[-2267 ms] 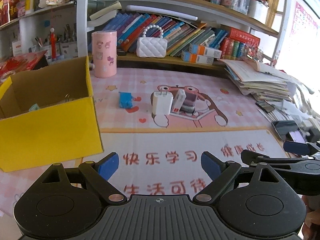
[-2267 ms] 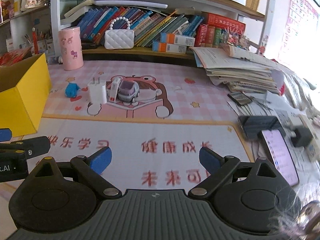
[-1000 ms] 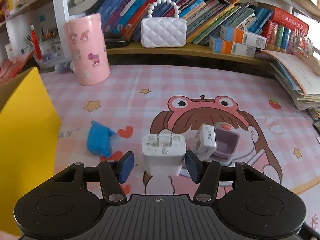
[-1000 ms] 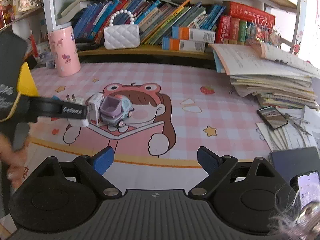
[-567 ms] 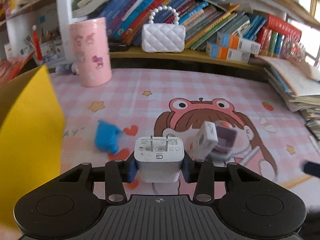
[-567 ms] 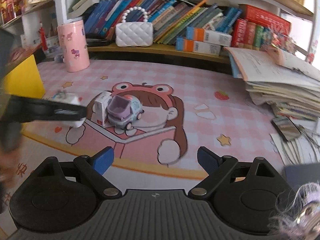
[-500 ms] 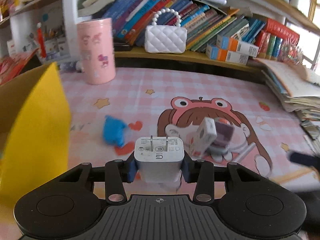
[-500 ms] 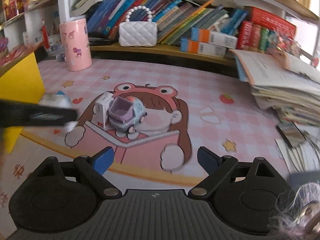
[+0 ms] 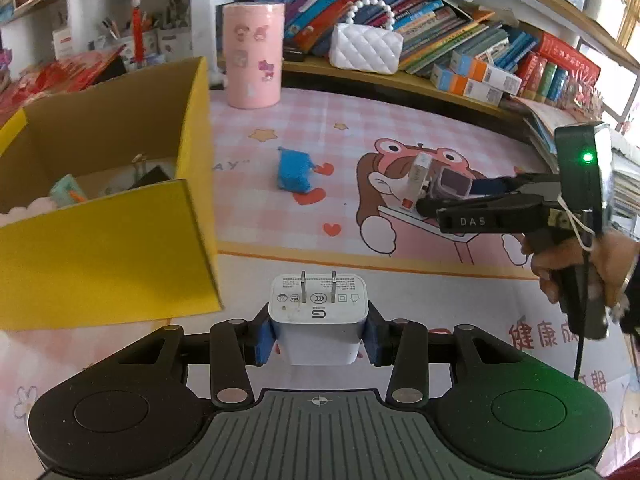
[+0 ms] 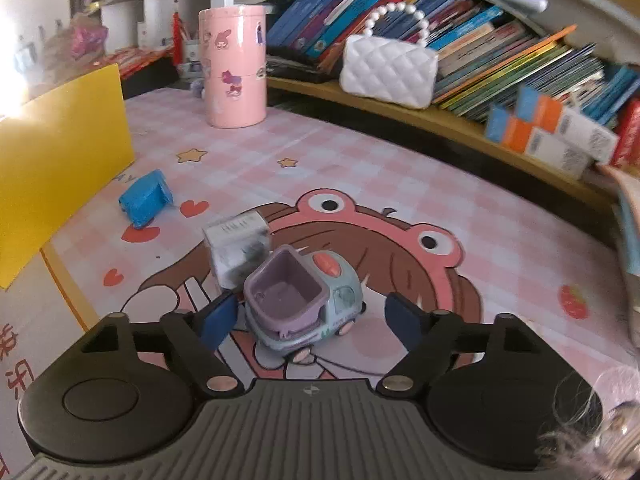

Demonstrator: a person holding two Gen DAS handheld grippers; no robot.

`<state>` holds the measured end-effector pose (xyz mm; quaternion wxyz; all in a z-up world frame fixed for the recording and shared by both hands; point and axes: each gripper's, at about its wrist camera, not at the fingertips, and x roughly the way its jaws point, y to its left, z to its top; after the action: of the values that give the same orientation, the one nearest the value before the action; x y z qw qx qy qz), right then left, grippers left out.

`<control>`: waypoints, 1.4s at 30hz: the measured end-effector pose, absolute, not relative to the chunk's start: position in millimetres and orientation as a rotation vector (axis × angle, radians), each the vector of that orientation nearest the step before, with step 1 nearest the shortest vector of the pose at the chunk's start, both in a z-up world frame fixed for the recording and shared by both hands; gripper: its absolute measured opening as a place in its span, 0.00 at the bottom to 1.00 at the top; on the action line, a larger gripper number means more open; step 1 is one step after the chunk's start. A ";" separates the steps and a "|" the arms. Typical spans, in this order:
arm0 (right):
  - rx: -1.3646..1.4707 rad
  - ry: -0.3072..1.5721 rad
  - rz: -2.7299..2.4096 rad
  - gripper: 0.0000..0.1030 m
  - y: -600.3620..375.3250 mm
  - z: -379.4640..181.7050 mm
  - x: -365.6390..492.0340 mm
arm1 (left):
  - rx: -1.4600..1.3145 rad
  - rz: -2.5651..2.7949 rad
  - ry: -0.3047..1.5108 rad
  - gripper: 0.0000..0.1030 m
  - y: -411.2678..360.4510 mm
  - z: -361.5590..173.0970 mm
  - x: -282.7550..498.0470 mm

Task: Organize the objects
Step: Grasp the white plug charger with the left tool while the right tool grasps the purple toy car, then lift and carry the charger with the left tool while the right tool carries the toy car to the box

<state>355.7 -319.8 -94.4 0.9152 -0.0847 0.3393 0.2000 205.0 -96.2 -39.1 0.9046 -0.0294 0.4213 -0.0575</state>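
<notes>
While boxy, glossy charger (image 9: pixel 318 312) shows two prongs.

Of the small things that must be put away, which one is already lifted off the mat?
The white charger, clamped in the left claw. The toy car, small white box and blue item lie on the mat.

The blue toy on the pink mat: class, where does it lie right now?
In the left wrist view the blue toy lies loose on the mat, between the yellow box and the small white box, nearer than the pink canister.
</notes>
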 end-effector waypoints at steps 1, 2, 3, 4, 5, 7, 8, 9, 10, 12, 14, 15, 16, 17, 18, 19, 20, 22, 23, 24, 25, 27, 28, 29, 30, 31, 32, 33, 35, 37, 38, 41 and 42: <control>-0.172 0.711 0.425 0.67 -320.9 -96.3 359.3 | -0.061 -0.115 0.864 0.40 -93.9 -37.8 202.9; -0.156 0.709 0.444 0.59 -323.2 -96.5 360.7 | -0.062 -0.112 0.860 0.40 -92.0 -36.6 201.4; -0.150 0.708 0.453 0.59 -323.8 -95.9 360.4 | -0.064 -0.109 0.855 0.40 -90.2 -35.7 199.8; -0.152 0.713 0.451 0.59 -323.5 -95.6 359.1 | -0.068 -0.107 0.853 0.40 -88.4 -35.1 198.6; -0.147 0.718 0.452 0.59 -323.2 -95.0 356.4 | -0.071 -0.105 0.852 0.40 -86.7 -35.2 197.4; -0.149 0.720 0.453 0.59 -320.8 -94.6 348.2 | -0.079 -0.105 0.854 0.40 -83.9 -35.8 195.8; -0.152 0.722 0.446 0.59 -319.0 -94.2 342.5 | -0.081 -0.108 0.853 0.40 -83.2 -35.7 194.9; -0.146 0.729 0.440 0.59 -318.2 -93.5 337.4 | -0.084 -0.111 0.851 0.40 -82.4 -35.3 194.1; -0.135 0.737 0.427 0.59 -317.4 -92.3 331.5 | -0.087 -0.117 0.848 0.40 -81.8 -35.1 193.5; -0.107 0.747 0.386 0.59 -317.4 -89.7 319.8 | -0.091 -0.129 0.843 0.40 -81.4 -34.7 192.9; -0.050 0.769 0.348 0.59 -318.9 -86.7 309.1 | -0.095 -0.144 0.839 0.40 -81.3 -35.1 191.9; -0.021 0.786 0.330 0.59 -319.9 -85.9 304.5 | -0.097 -0.151 0.837 0.40 -81.4 -35.4 191.4; 0.004 0.804 0.306 0.59 -320.8 -85.2 299.6 | -0.101 -0.158 0.836 0.40 -81.4 -36.0 190.9; 0.016 0.812 0.283 0.59 -320.9 -84.0 293.8 | -0.106 -0.164 0.836 0.40 -81.1 -36.4 190.3; 0.025 0.819 0.265 0.59 -321.2 -82.4 288.3 | -0.110 -0.171 0.836 0.40 -80.9 -36.8 189.6; 0.034 0.825 0.245 0.59 -320.9 -80.4 281.6 | -0.113 -0.179 0.834 0.40 -80.7 -37.0 188.3; 0.040 0.829 0.224 0.59 -320.0 -77.7 273.2 | -0.113 -0.187 0.832 0.40 -80.5 -37.0 186.7; 0.044 0.828 0.192 0.59 -316.8 -72.3 258.6 | -0.118 -0.202 0.823 0.40 -79.1 -36.4 182.0; 0.047 0.830 0.174 0.59 -314.4 -68.8 249.7 | -0.121 -0.207 0.819 0.40 -77.7 -35.8 179.7; 0.051 0.833 0.162 0.59 -311.8 -65.7 242.4 | -0.125 -0.212 0.814 0.40 -75.6 -35.1 177.2; 0.056 0.834 0.153 0.59 -308.6 -62.4 234.9 | -0.128 -0.215 0.810 0.40 -73.4 -34.8 175.1; 0.055 0.825 0.130 0.59 -298.9 -55.0 220.6 | -0.129 -0.214 0.802 0.40 -69.1 -33.4 170.9; 0.056 0.818 0.124 0.59 -294.2 -51.7 214.8 | -0.127 -0.213 0.796 0.40 -66.4 -32.4 167.8; 0.061 0.815 0.119 0.59 -288.9 -48.5 210.9 | -0.124 -0.211 0.789 0.40 -63.7 -31.4 164.8; 0.069 0.814 0.110 0.59 -284.4 -45.6 206.8 | -0.123 -0.209 0.782 0.40 -60.7 -30.2 161.8; 0.077 0.812 0.106 0.59 -280.3 -42.9 203.5 | -0.124 -0.206 0.774 0.40 -56.9 -29.1 158.1; 0.084 0.809 0.104 0.59 -275.7 -39.9 199.9 | -0.125 -0.203 0.768 0.40 -53.7 -28.3 155.0; 0.091 0.806 0.102 0.59 -270.8 -36.9 195.9 | -0.128 -0.198 0.762 0.40 -49.5 -27.2 151.5; 0.110 0.801 0.106 0.59 -259.1 -31.5 186.6 | -0.137 -0.186 0.753 0.40 -39.8 -25.3 144.3; 0.120 0.799 0.119 0.59 -245.9 -28.6 177.1 | -0.147 -0.169 0.745 0.40 -29.3 -24.1 136.9; 0.115 0.799 0.134 0.59 -236.8 -27.7 171.3 | -0.153 -0.159 0.741 0.40 -22.6 -23.6 133.0; 0.078 0.806 0.183 0.59 -211.0 -27.9 158.1 | -0.168 -0.127 0.733 0.40 -4.4 -22.6 120.1; 0.065 0.807 0.200 0.59 -203.2 -27.8 155.6 | -0.174 -0.115 0.732 0.40 2.3 -22.5 115.8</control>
<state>155.6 -203.2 -27.8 0.9143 0.0316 0.3918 0.0974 115.8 2.3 -22.5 0.9285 -0.0849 0.3572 -0.0561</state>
